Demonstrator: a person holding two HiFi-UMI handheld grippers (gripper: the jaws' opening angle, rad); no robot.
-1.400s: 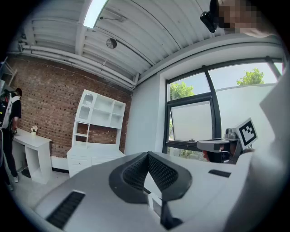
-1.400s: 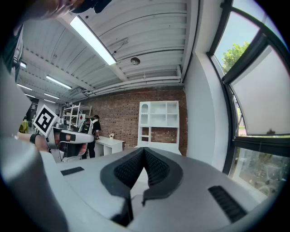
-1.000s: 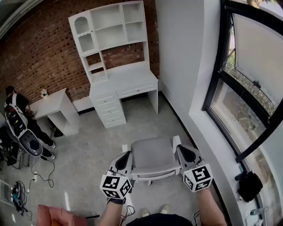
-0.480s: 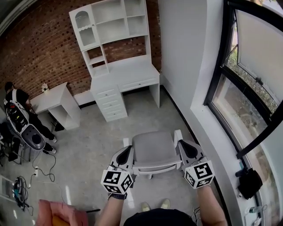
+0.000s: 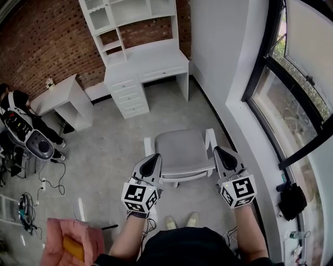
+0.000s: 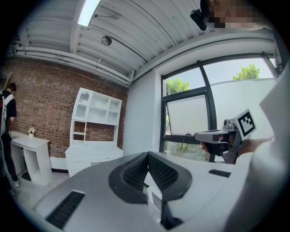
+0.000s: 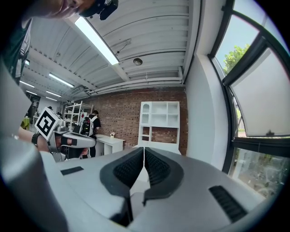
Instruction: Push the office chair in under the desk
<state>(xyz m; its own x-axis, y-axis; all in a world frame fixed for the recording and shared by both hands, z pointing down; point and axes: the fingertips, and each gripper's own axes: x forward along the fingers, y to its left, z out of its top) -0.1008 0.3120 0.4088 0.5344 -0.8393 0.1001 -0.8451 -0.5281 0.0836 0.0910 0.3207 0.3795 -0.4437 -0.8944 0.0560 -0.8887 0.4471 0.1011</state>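
Grey-seated chair point(image 5: 179, 150) stands on the concrete floor point(image 5: 114, 150), well apart from the white bench point(image 5: 151, 60) at the brick wall point(image 5: 47, 36). The chair's back edge faces the person, whose shoes point(image 5: 182, 221) show just behind it, and its 2 white armrests run along the seat's sides.

The left gripper point(image 5: 154, 158) points at the chair's left rear corner and the right gripper point(image 5: 218, 151) at the rear of the right armrest, so the chair sits between the 2. From the head view I cannot tell whether either tip touches the chair. In each gripper view the 2 ribbed black jaws are pressed together along their inner faces, and both grippers point roughly level toward the bench.

The bench has a stack of drawers on its left, an open knee space on its right and a white shelf unit point(image 5: 130, 10) on top. A smaller white table point(image 5: 57, 96) stands to its left, with another person point(image 5: 13, 111) beside it. A dark-framed window point(image 5: 291, 104) fills the right wall. A pink cloth point(image 5: 73, 239) lies at lower left.
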